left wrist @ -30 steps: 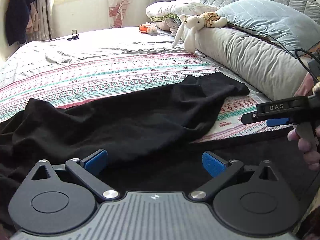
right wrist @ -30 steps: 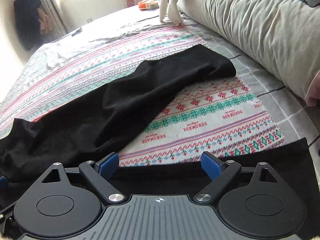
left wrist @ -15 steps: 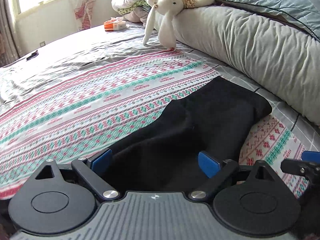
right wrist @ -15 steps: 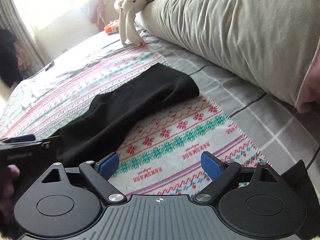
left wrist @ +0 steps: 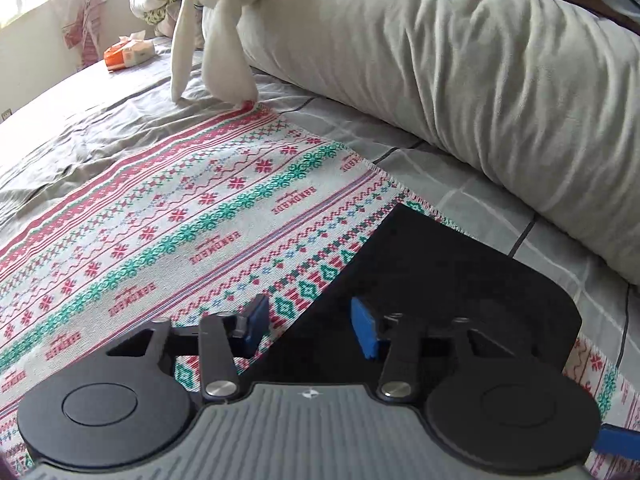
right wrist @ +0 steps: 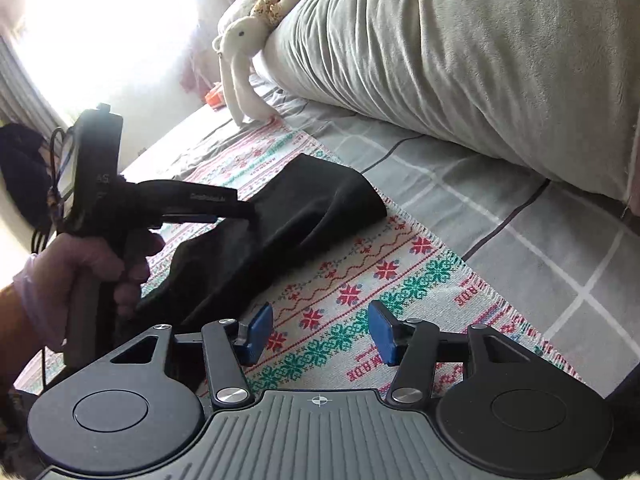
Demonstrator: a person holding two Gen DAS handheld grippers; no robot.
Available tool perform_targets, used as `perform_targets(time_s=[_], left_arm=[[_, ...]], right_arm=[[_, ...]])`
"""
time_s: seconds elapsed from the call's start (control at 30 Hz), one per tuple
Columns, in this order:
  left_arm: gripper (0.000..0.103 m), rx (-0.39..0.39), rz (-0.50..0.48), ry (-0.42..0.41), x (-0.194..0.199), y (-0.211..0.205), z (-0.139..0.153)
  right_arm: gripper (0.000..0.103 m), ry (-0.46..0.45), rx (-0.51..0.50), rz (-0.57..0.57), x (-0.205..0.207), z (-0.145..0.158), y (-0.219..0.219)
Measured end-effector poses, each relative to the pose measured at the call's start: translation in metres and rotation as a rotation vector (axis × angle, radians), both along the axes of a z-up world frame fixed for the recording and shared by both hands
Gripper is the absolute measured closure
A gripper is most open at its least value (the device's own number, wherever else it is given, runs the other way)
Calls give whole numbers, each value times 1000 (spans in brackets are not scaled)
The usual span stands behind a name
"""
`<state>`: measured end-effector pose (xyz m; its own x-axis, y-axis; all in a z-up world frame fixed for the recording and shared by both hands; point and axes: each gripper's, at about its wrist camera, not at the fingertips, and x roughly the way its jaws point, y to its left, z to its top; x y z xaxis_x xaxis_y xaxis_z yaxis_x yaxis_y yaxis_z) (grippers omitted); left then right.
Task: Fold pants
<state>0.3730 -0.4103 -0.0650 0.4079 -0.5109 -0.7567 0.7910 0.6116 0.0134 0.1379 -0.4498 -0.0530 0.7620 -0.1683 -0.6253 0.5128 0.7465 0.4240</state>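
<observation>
The black pants (left wrist: 448,292) lie on a patterned blanket (left wrist: 160,220), and the end of one leg reaches toward the long pillow. My left gripper (left wrist: 310,330) hangs low over that leg's side edge with its jaws closing. The black cloth's edge runs between the blue pads, which stand apart from each other. The right wrist view shows the same leg (right wrist: 304,208) with the left gripper (right wrist: 250,211) at it, held by a gloved hand (right wrist: 72,272). My right gripper (right wrist: 320,336) is closing above bare blanket (right wrist: 400,280), with nothing between its fingers. More black cloth (right wrist: 624,400) shows at the lower right.
A long grey pillow (left wrist: 460,80) runs along the right, with a white stuffed rabbit (left wrist: 224,20) leaning on its far end. Grey checked sheet (left wrist: 480,208) lies between blanket and pillow. An orange pack (left wrist: 128,54) rests far back. A bright window (right wrist: 100,20) is behind.
My left gripper slid right along the leg to its end and narrowed its jaws. The right gripper rolled, moved toward the pillow and narrowed too. The left gripper came closer in the right view.
</observation>
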Motion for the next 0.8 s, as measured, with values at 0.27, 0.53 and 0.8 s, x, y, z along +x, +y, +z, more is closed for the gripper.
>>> perform_targets(time_s=[0.27, 0.53, 0.8], left_arm=[[86, 71, 37, -193, -1, -5, 7], [84, 66, 142, -153, 42, 19, -1], [49, -105, 66, 64, 85, 27, 2]], right_arm=[[51, -64, 57, 0, 19, -5, -15], [65, -187, 274, -138, 59, -24, -53], [103, -283, 334, -201, 58, -48, -67]])
